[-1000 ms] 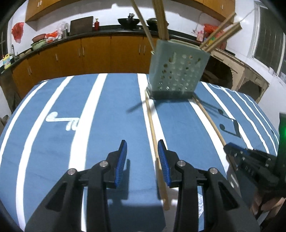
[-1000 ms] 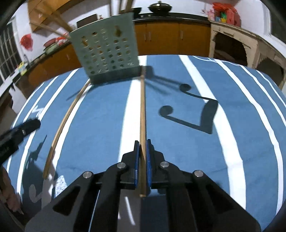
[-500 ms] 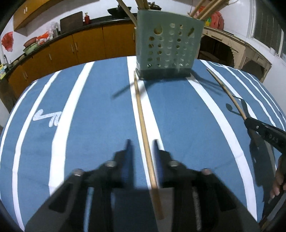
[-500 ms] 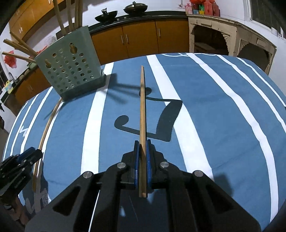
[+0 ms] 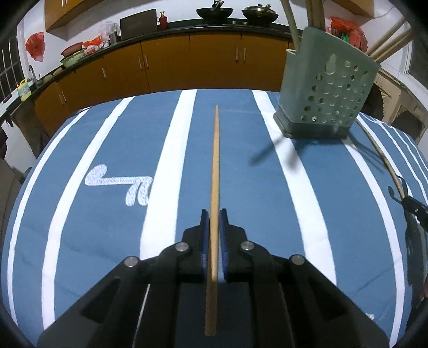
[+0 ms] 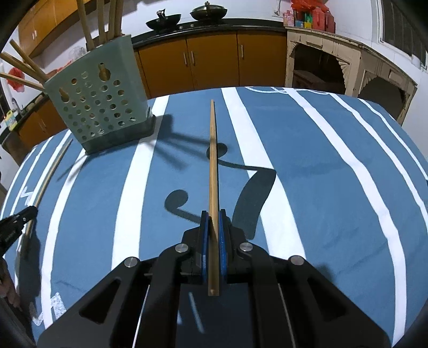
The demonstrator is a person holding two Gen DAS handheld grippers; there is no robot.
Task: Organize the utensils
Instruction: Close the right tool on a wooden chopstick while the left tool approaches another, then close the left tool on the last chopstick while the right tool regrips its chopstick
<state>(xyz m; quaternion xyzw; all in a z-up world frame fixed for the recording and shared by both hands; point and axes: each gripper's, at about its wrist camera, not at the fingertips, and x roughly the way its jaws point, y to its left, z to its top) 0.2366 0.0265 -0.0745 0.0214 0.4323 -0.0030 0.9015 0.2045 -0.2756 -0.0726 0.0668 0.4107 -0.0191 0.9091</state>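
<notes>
Left gripper (image 5: pixel 214 222) pinches one chopstick (image 5: pixel 215 160), right gripper (image 6: pixel 213 222) another (image 6: pixel 213 160); each stick runs straight ahead along the fingers. The utensil holder (image 5: pixel 326 99) stands ahead-right of the left, ahead-left of the right.

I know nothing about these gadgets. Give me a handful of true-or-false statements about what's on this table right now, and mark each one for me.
1. Each gripper has a chopstick between its blue pads. True: the left gripper has one chopstick, the right gripper another chopstick.
2. The green perforated holder is empty. False: several wooden sticks stand in it.
3. The tablecloth is blue with white stripes. True.
4. The holder lies tipped over. False: it stands upright on its dark base.
5. Two woks sit on the back counter. True.
</notes>
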